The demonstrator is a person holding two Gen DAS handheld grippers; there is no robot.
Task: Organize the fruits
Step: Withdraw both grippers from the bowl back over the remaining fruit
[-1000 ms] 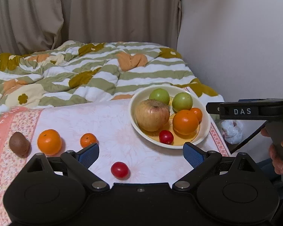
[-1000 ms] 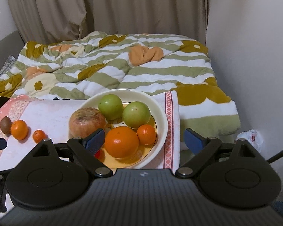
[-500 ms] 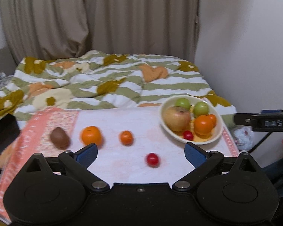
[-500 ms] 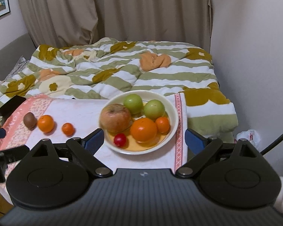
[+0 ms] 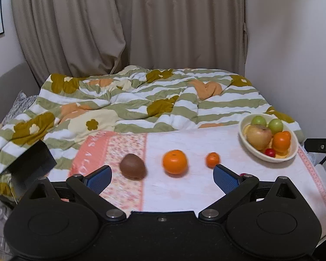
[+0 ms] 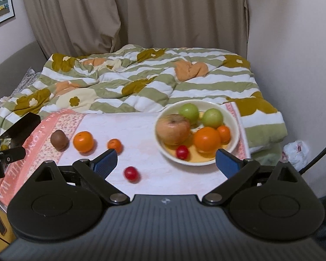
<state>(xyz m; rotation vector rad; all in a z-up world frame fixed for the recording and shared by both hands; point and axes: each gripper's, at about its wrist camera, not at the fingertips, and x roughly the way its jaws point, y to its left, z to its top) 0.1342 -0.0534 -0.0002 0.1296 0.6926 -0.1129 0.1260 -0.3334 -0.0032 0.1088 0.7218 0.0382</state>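
Right now both my left gripper (image 5: 162, 177) and right gripper (image 6: 166, 159) hover empty, jaws spread. Four fruits lie loose on the tabletop (image 6: 141, 128); I'd centre on the kiwi (image 5: 133, 166), pinch gently, then carry it to the bowl (image 6: 235, 143).

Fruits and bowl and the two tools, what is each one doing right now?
bowl: upright, holding six fruits.
kiwi: loose on the cloth.
big orange: loose on the cloth.
small orange: loose on the cloth.
red fruit: loose on the cloth, nearest the right tool.
left tool: open, empty.
right tool: open, empty.
curtain: drawn shut.
quilt: rumpled.
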